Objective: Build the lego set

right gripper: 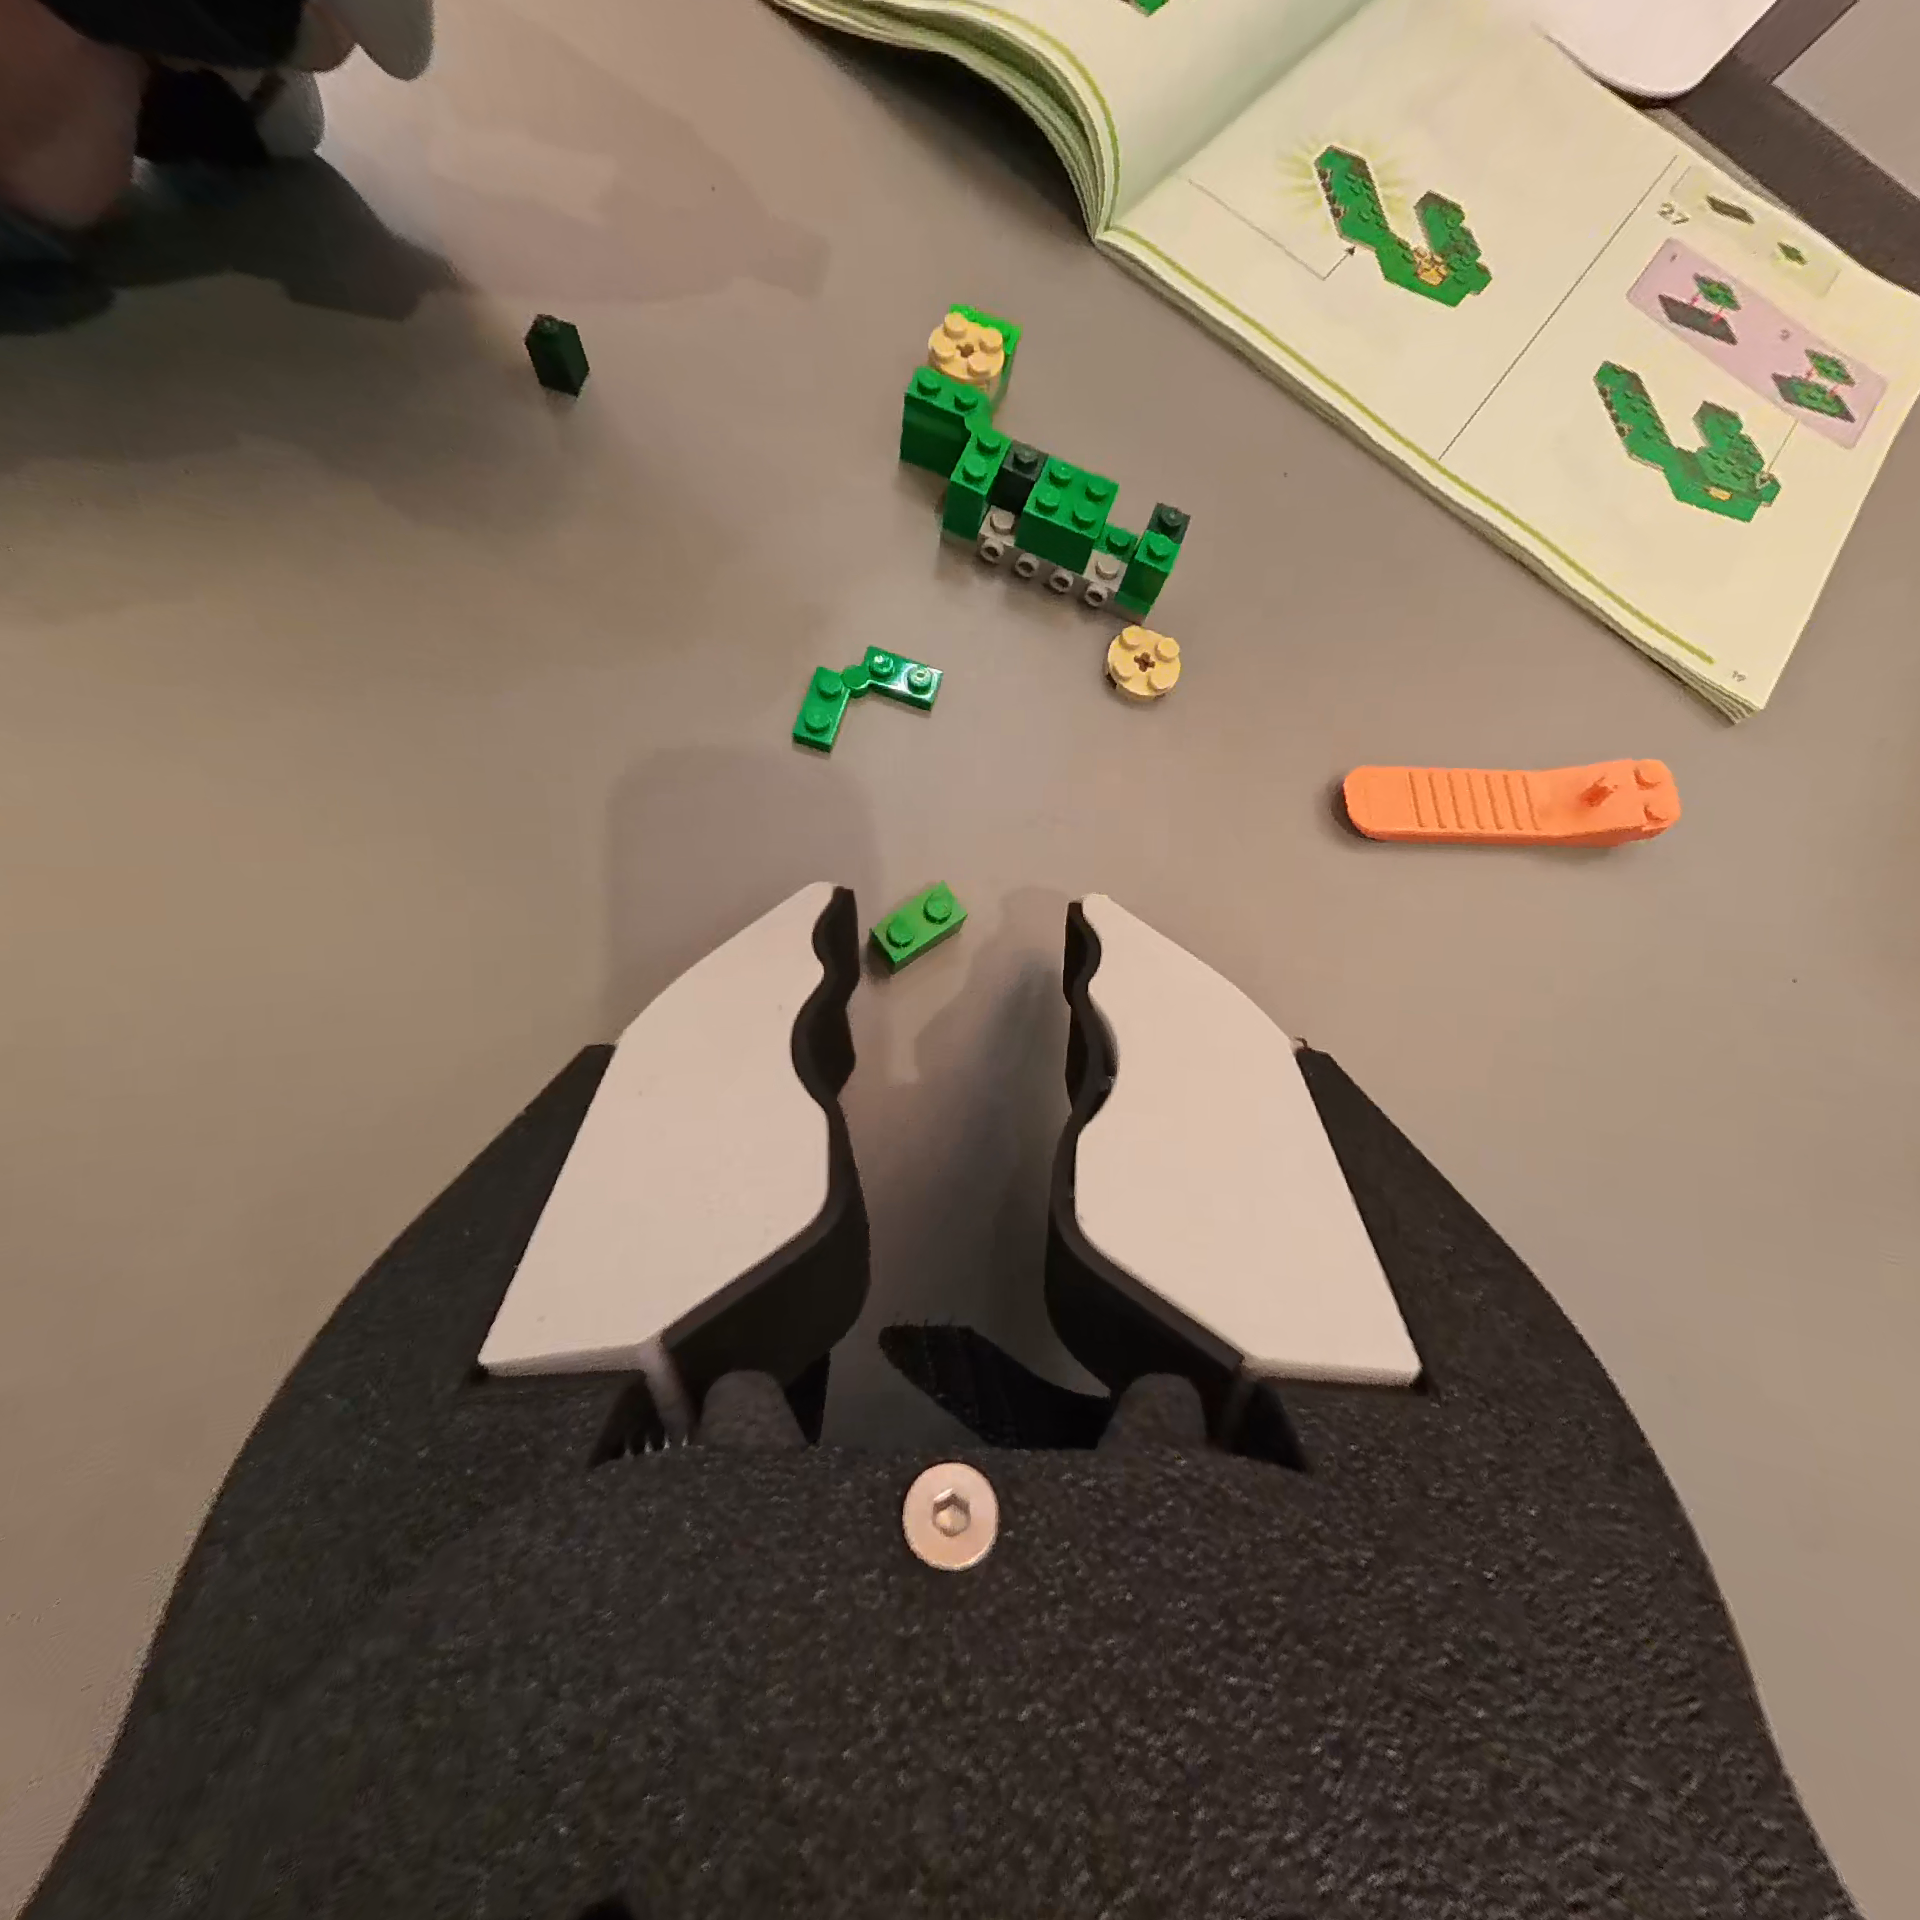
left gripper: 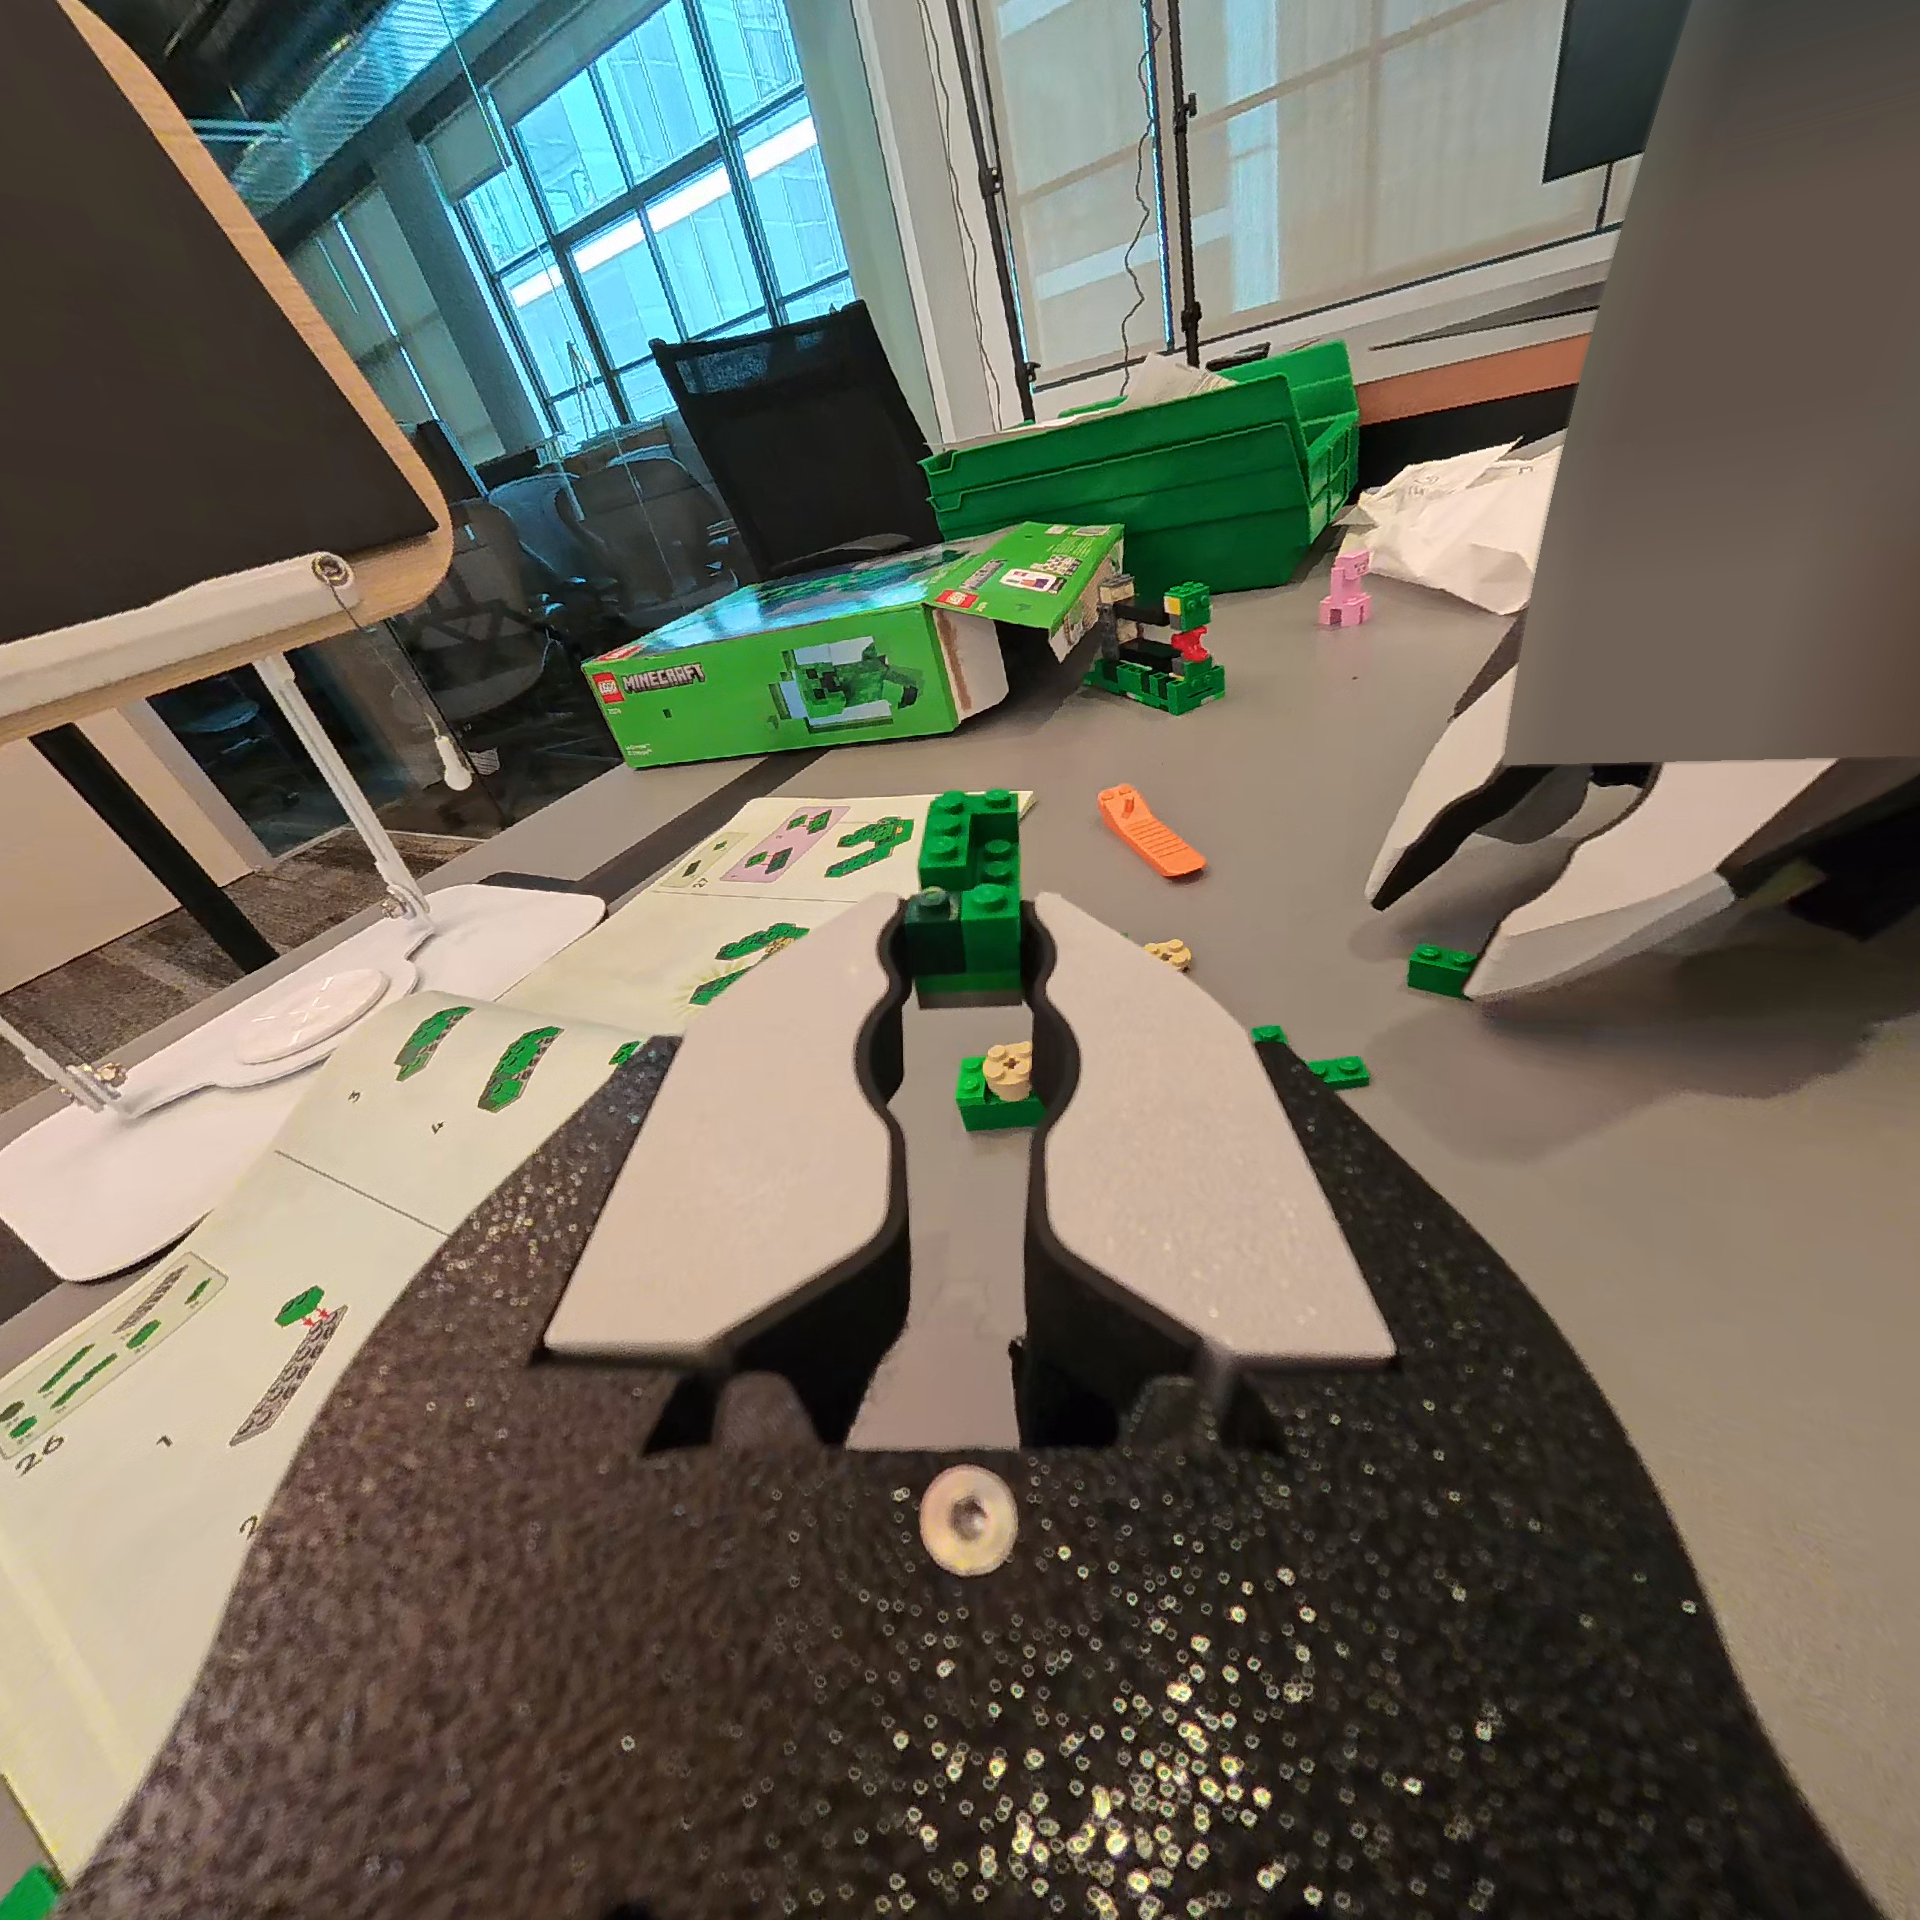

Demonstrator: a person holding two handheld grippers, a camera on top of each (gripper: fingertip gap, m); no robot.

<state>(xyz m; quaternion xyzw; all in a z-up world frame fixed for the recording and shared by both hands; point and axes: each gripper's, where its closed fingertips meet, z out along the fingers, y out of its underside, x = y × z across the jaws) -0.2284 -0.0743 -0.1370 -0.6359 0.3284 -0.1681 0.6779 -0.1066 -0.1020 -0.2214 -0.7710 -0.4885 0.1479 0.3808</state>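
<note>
Grippers both in view over grey table (right gripper: 312, 831). In the left wrist view we see the left gripper (left gripper: 968, 935) at frame centre, jaws narrowly parted, their tips flanking the near end of the green brick assembly (left gripper: 971, 883); we cannot tell whether the pads actually press on it or merely sit beside it. Between the fingers, lower down, a small green piece with a tan round stud piece (left gripper: 1003, 1086) on top.

In the right wrist view we note the right gripper (right gripper: 961, 914) at lower centre, jaws moderately open and holding nothing. A small green 1x2 plate (right gripper: 917, 925) lies on the table just beside the tip of the left-hand finger. The same assembly (right gripper: 1039, 488) appears in the upper centre of this frame: a stepped green row on grey studded bricks, tan round piece at its upper-left end. Near it: a loose tan round plate (right gripper: 1143, 663) just below its right end, a green angled hinge plate (right gripper: 868, 694) below left, a dark green single brick (right gripper: 558, 355) well apart at upper left.

Orange brick separator (right gripper: 1512, 802) at right of frame. Open instruction booklet (right gripper: 1558, 343) at upper right. In the left wrist view, the green set box (left gripper: 821, 665) and stacked green bins (left gripper: 1143, 478) stand at the table's far side.
</note>
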